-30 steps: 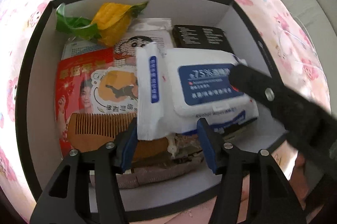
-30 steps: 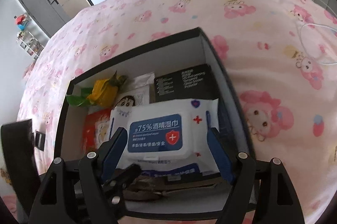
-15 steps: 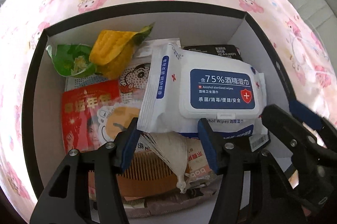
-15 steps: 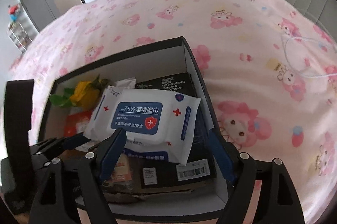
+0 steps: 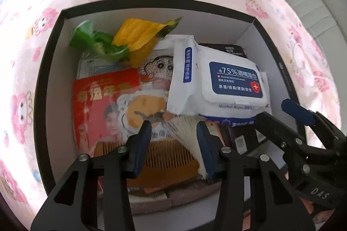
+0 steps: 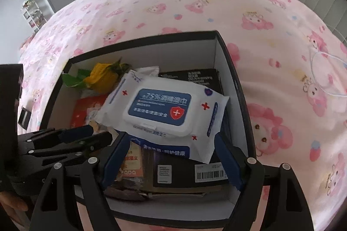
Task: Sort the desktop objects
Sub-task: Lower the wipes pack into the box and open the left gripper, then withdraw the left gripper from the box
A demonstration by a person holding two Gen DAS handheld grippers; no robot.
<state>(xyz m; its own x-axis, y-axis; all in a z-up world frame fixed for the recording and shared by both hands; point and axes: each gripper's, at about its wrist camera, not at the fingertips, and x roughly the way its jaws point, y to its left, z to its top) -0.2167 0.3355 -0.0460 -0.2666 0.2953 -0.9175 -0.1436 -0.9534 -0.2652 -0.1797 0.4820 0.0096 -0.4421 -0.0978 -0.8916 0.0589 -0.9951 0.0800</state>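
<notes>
Box (image 5: 49, 70): black-rimmed, on pink bedding.
Left gripper (image 5: 173, 133): jaws just narrowed around white tassel (image 5: 190, 131); contact unclear.
Right gripper (image 6: 171, 142): jaws clamp wipes pack (image 6: 160, 111), at left gripper's 2 o'clock.

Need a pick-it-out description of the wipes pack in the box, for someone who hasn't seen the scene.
Start at the black box with white inner walls on the pink cartoon-print bedspread. On top of the clutter on its right side lies the wipes pack, above a black carton. It is the only white soft pack, with a blue "75%" lid label and a red shield.
</notes>
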